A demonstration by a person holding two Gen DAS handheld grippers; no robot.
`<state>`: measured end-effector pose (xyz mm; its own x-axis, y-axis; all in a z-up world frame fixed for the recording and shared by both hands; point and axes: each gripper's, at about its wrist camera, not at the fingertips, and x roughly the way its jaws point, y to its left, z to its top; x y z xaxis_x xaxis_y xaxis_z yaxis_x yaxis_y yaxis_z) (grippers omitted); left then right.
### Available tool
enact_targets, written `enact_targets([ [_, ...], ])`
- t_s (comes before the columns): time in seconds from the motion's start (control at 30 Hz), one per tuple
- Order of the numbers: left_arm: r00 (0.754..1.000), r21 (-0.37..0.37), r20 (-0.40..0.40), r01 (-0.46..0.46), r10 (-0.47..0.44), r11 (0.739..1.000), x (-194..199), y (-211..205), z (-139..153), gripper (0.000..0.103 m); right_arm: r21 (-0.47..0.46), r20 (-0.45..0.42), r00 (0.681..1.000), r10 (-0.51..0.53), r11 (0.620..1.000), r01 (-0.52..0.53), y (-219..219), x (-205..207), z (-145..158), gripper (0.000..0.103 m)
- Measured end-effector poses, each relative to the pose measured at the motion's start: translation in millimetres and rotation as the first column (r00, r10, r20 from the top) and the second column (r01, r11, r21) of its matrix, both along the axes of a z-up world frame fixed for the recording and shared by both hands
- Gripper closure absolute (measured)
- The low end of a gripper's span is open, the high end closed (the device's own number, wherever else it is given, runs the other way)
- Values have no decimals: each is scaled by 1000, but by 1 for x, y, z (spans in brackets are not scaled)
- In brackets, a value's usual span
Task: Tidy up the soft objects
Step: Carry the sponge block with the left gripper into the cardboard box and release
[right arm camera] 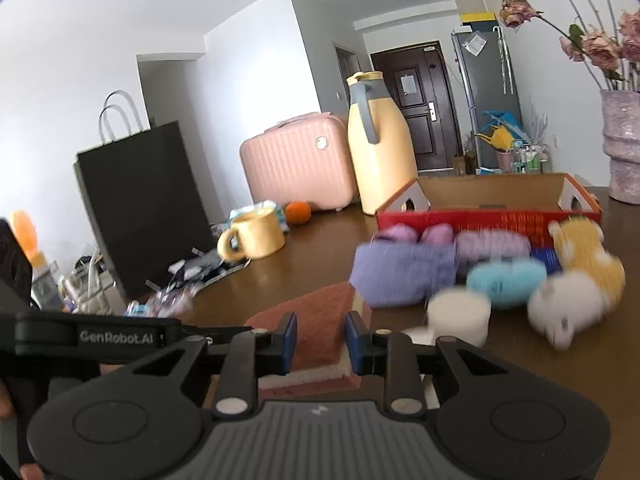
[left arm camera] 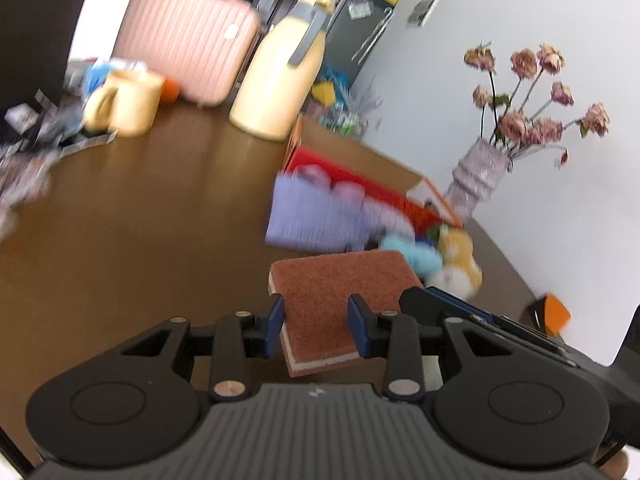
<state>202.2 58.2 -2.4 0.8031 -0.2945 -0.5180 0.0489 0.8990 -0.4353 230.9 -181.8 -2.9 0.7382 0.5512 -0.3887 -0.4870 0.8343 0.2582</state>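
A: What is the left gripper [left arm camera: 316, 330] doing?

B: It pinches a sponge [left arm camera: 340, 300], brown scourer face up, with a pale layer showing at the near edge. The blue pads [left arm camera: 274, 326] press on the sponge's two sides.

A: And the right gripper [right arm camera: 320, 344]?

B: It grips the same sponge [right arm camera: 316, 328] from another side. In the right wrist view the sponge is tilted, its pale layer low between the blue pads [right arm camera: 289, 344]. Both grippers are narrowed onto it, neither spread wide.

A: Is the sponge on the table [left arm camera: 140, 240]?

B: It is over the brown table, near the edge closest to the cameras. Whether it touches the top I cannot tell.

A: Where are the other soft things?

B: Just beyond the sponge, in front of the red box [right arm camera: 480, 220]. A purple cloth [right arm camera: 400, 276] lies at the left of the pile, then a blue toy [right arm camera: 504, 284], a white toy [right arm camera: 564, 312] and a yellow toy [right arm camera: 584, 256]. They are blurred. A white roll [right arm camera: 460, 314] sits nearest the right gripper.

A: Is the box open?

B: Yes, its top is open and it stands towards the table's far right, beside a vase [right arm camera: 622, 148] of dried flowers.

A: Anything else?

B: A yellow jug [right arm camera: 380, 160], a pink case [right arm camera: 296, 164] and a mug [right arm camera: 256, 236] stand further back on the left.
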Motion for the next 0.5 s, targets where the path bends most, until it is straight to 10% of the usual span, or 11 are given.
enact_targets([
  [0.5,991,14,-52,125,-124,992,-36,-20,-33,64,75,-178,980,-94,991,109,-39,-53,-47,73],
])
